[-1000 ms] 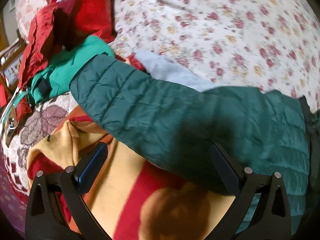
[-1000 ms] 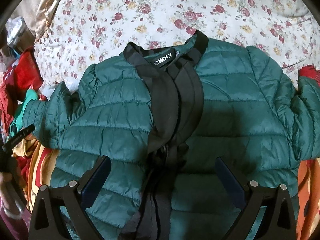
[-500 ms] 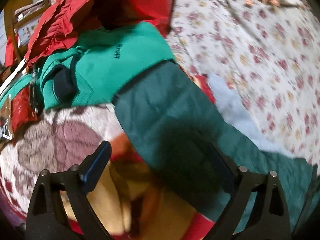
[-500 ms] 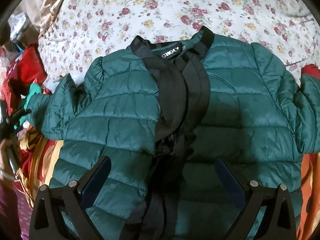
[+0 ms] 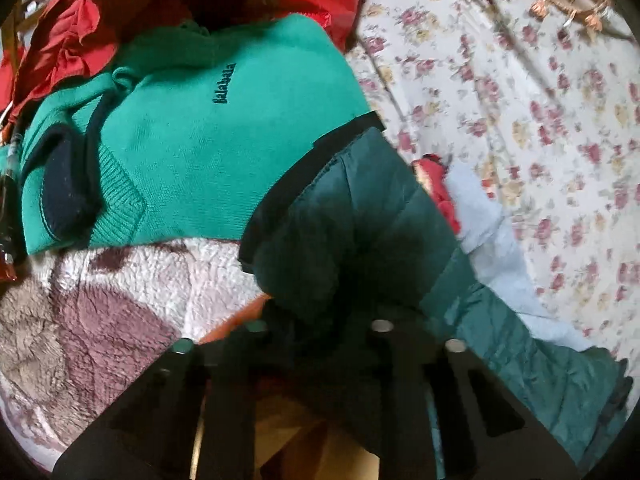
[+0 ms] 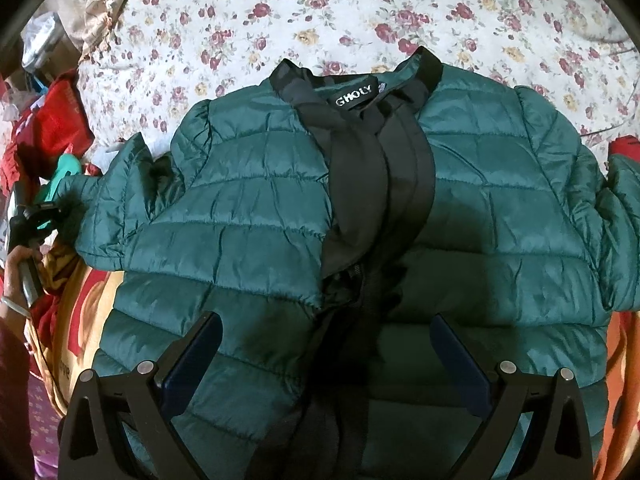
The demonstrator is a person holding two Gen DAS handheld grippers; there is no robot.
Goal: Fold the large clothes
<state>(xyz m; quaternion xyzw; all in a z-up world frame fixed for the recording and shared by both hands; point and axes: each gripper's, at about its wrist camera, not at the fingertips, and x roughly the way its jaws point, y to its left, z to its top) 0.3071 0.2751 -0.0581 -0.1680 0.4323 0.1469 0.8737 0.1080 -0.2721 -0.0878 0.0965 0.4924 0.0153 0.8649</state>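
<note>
Slick quilted nylon jacket [image 6: 248, 216]: my left claw [image 5: 320, 320] pinches its sleeve [image 5: 360, 232] cuff (light, slippery, so grip seams); right claw [image 6: 328, 360] hangs spread.

Bright green sweater [image 5: 200, 140] far left, red garments [image 5: 92, 12] behind it, fleece blanket [image 5: 104, 300] near left, floral bedsheet [image 6: 320, 20] far.

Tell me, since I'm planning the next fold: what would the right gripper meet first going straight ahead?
Most likely the dark green puffer jacket, around its black zipper placket. The right gripper hovers with jaws open; depth is unclear.
</note>
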